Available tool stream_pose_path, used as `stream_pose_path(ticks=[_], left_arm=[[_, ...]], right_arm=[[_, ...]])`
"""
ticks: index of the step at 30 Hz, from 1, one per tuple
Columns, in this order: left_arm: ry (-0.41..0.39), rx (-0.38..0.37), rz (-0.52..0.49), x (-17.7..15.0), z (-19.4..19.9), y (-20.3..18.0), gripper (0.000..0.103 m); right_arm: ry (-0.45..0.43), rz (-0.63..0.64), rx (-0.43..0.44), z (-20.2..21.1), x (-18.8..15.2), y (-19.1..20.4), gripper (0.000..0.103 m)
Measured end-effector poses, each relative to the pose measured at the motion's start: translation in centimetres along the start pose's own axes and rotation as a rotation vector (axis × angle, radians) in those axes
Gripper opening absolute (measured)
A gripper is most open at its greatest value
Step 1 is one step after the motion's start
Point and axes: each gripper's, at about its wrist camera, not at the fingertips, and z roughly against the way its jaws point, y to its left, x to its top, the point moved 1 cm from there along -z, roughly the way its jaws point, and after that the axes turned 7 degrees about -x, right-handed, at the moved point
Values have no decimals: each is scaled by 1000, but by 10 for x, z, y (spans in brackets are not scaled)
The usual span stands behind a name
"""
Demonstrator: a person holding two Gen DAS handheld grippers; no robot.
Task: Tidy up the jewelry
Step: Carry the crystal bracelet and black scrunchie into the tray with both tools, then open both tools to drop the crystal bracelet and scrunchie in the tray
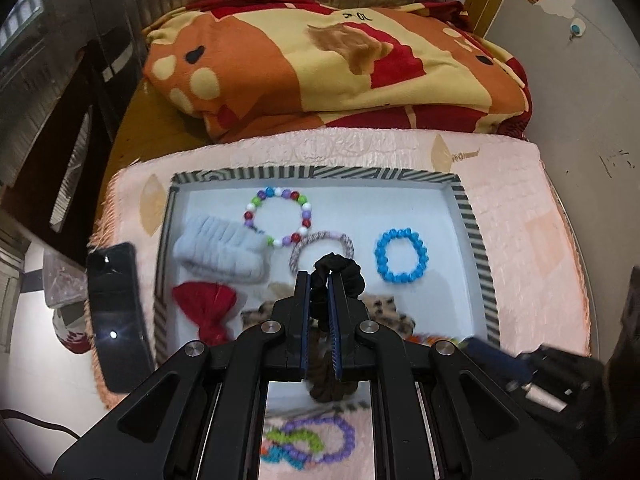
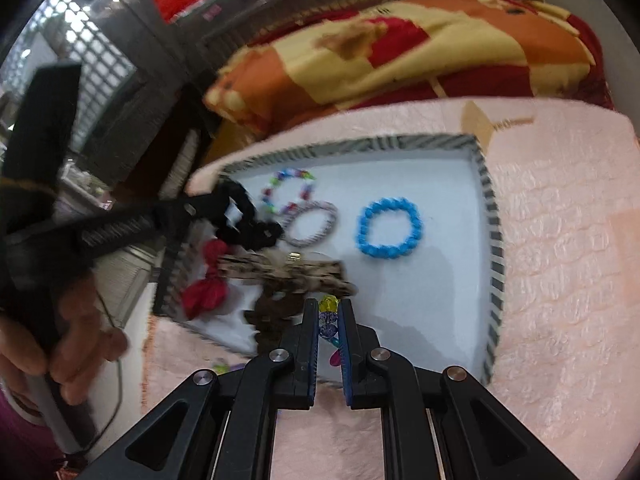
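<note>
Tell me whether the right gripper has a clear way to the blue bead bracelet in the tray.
Probably not yet: the path over the tray floor to the blue bead bracelet looks open, but the right gripper is already shut on a beaded string.

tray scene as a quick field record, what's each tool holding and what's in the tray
left tool: shut on black scrunchie, held above the tray
right tool: shut on a clear-bead strand, yellow bead on top
tray: striped rim, white floor, on a pink mat
in tray: blue bead bracelet, multicolour bead bracelet, braided hair tie, grey band, red bow, leopard scrunchie
beside tray: phone
behind: folded blanket
</note>
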Motion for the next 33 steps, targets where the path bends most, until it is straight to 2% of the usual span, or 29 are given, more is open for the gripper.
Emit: stream_pose_path(ticks=[6,14,19,21,23,27,30,32,33], left_arm=[[36,-25,0,23,-28,-6,7],[88,-67,28,52,-75,-13,7],[118,-58,46,63,-100,-12,7],[132,-55,54,66,-109,-10,7],[138,-48,56,66,-116,-8,7],[140,-24,80,67,-122,1,7],[147,-24,95,66,-121,7,13],[143,-30,100,66,-116,10,27],[140,-34,104,65,-113,13,30]], right_arm=[[39,-68,-117,-27,5,-39,9],[40,-97,-164,-39,13,-56,9],[45,-107,-160,-45,15,-58,9],[49,-103,-158,-47,16,-59,17],[50,-97,-153,-48,17,-58,32],[35,-103,-145,-43,19,-56,32],[19,-102,-140,-37,21,-54,32],[0,-98,-133,-31,23,-51,32],[-9,-95,-132,-29,23,-49,33]])
